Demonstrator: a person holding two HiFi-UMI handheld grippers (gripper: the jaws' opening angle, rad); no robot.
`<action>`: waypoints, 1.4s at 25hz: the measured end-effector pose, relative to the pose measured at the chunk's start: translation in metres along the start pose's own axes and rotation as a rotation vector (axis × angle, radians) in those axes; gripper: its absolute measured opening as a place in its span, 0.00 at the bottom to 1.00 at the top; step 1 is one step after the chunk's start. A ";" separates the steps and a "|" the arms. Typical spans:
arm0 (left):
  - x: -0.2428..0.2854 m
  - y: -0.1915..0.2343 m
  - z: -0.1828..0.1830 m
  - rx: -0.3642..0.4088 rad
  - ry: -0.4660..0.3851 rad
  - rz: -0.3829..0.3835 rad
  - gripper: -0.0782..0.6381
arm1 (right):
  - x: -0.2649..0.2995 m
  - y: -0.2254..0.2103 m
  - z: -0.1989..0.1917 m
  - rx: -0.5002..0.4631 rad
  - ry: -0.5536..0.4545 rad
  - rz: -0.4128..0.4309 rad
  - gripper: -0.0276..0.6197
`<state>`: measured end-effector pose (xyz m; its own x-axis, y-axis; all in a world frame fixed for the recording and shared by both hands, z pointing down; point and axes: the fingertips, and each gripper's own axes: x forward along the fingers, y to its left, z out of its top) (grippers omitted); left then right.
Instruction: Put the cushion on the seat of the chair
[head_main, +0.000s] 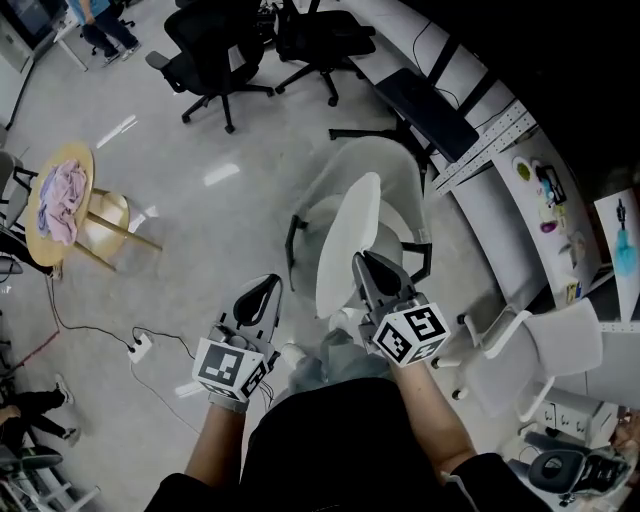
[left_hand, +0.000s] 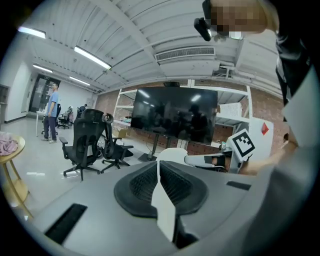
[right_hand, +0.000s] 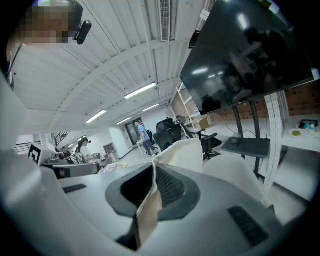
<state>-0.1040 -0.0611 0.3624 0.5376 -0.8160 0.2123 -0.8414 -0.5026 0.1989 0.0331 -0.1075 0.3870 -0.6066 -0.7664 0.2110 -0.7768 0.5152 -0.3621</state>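
Right tongs (right_hand: 154, 167) (jaws tight) on cushion's (head_main: 350, 235) near edge

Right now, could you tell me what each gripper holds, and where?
Right gripper: the white cushion, pinched at its edge. Left gripper: a thin white strip.

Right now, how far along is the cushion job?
Done: the cushion is picked up, pinched in the right gripper. In hand: it hangs on edge over the pale chair, not resting on it. The left gripper is shut on a thin white strip, possibly part of the cushion. Left: lay it flat on the chair and let go.
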 end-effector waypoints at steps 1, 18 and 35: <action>0.004 0.001 -0.003 -0.003 0.011 0.000 0.13 | 0.003 -0.005 -0.003 0.009 0.005 -0.006 0.09; 0.031 0.023 -0.033 -0.049 0.131 0.076 0.13 | 0.084 -0.054 -0.067 0.140 0.072 0.001 0.09; 0.030 0.054 -0.050 -0.101 0.150 0.174 0.12 | 0.156 -0.066 -0.104 0.196 0.105 0.007 0.09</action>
<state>-0.1308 -0.0986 0.4274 0.3939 -0.8324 0.3898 -0.9161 -0.3210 0.2402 -0.0279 -0.2211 0.5388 -0.6342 -0.7137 0.2974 -0.7309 0.4281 -0.5315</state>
